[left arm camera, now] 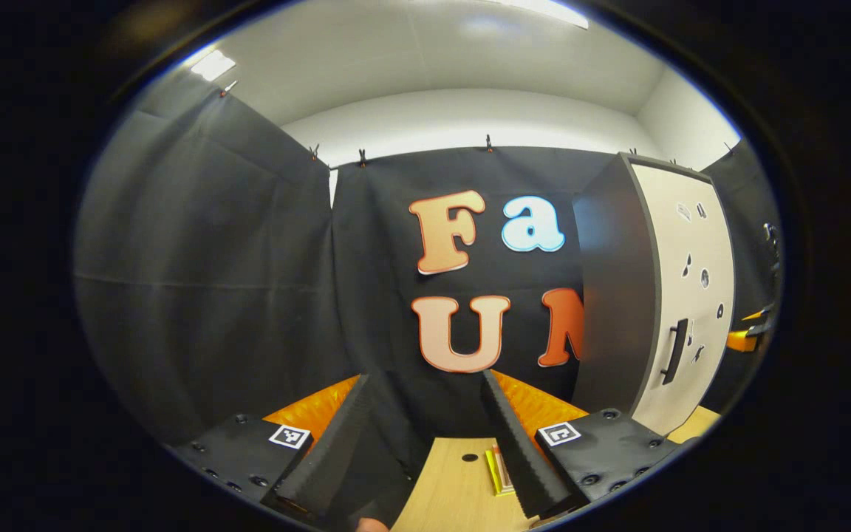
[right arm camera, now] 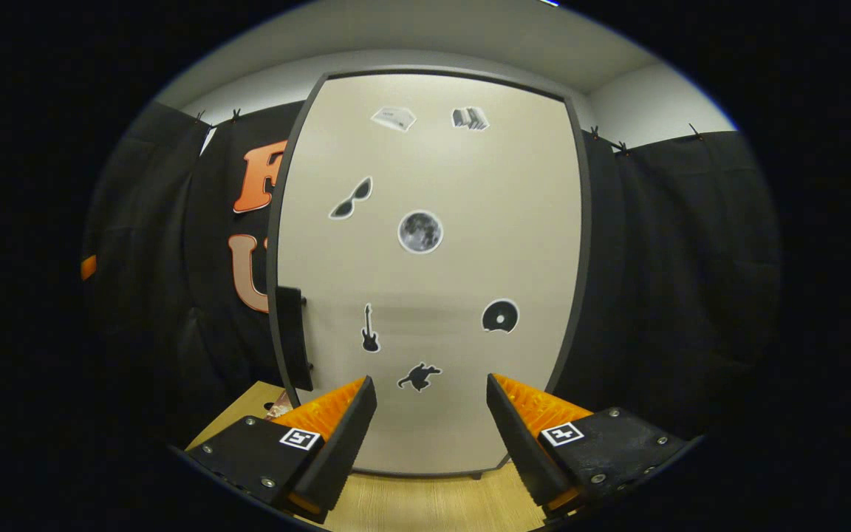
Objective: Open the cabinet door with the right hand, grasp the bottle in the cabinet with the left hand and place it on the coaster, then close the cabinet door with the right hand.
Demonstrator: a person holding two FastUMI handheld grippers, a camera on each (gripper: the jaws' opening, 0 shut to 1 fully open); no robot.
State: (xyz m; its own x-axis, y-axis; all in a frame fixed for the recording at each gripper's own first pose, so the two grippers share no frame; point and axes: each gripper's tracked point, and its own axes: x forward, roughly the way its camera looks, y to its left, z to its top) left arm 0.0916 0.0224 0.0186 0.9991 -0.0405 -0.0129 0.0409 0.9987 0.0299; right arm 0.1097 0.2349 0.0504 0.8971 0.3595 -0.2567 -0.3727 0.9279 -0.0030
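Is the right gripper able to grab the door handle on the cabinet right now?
Probably yes. The right gripper is open and faces the closed cabinet door, with nothing between them. The handle sits at the door's left edge, off to the gripper's left, so it would need to shift that way first.

— What do you have around you that is not part of the job?

— You have a pale wooden table (left arm camera: 462,488) below, with a small dark round hole (left arm camera: 470,457) in its top. Black cloth (left arm camera: 211,281) hangs behind it and to your side, held along its upper edge by small clips (left arm camera: 488,140). Above the cloth you see a white wall (left arm camera: 470,118) and a lit ceiling panel (left arm camera: 213,65).

— And in the right gripper view?

— You see stickers: a moon (right arm camera: 420,231), sunglasses (right arm camera: 351,199) up and to its left, a guitar (right arm camera: 370,329) lower down, and a disc (right arm camera: 500,316) level with the guitar.
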